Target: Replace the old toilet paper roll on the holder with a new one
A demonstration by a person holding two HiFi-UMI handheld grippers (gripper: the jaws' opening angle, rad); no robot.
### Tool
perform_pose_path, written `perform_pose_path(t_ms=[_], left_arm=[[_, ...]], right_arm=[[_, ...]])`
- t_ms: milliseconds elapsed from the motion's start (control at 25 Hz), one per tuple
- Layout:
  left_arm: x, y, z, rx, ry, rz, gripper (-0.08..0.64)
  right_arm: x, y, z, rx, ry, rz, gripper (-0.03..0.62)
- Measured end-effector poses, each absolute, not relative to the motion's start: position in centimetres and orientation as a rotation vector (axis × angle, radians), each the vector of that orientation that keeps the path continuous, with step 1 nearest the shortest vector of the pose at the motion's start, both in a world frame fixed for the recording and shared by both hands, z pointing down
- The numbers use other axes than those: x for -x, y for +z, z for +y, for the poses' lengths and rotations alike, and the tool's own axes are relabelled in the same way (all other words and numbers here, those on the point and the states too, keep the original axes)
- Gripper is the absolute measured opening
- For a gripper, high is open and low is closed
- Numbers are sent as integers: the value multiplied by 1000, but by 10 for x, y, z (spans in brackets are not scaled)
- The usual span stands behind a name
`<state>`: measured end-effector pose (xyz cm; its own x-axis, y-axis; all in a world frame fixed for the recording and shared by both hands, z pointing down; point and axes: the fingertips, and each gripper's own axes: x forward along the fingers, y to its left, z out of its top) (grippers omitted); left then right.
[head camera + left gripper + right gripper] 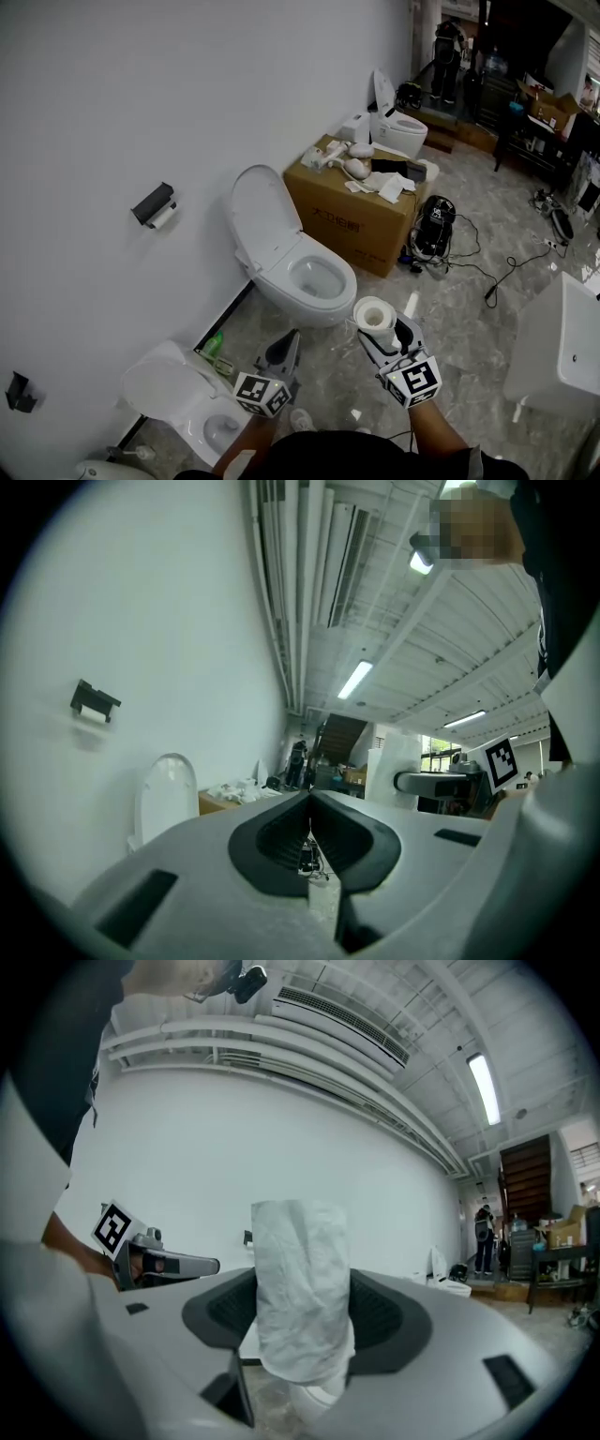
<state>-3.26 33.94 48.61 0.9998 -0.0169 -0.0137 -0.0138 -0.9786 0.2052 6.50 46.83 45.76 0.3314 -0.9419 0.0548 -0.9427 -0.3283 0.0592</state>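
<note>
— Left tongs [310,799]?
— Shut tight, pads together, nothing between. Held level and low in front of the body, beside the white wall [112,112].
— Right tongs [302,1288]?
— Spread wide and clamped on the new toilet paper roll [376,317]. Gripped by its sides, standing upright, open core facing up in the head view. Crinkled white surface filling the gap between the pads in the right gripper view.
— Any contact between the two tongs?
— None. Side by side, clearly apart.
— Holder [153,203]?
— Black, fixed up on the wall, left of the toilet [300,267] with the raised lid. Well apart from both tongs. Carrying a white roll [164,217] under its cover; too small to judge how much paper is on it.
— Anything else nearby?
— Cardboard box [352,211] just beyond that toilet, topped with white fittings. Another toilet [183,398] low at the left, against the wall. Grey marbled floor [450,309] with cables lying across it. Far back, a person [447,56] standing.
</note>
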Motion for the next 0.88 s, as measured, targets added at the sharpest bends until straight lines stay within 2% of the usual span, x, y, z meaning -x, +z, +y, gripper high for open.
perform_pose_path(t_ms=[280, 880], left_arm=[[35, 482, 282, -2968, -15, -59, 6], [76, 497, 170, -2976, 24, -247, 6]], right_arm=[[-65, 443, 412, -2525, -49, -1834, 278], [-33, 462, 300, -2459, 49, -1929, 278]])
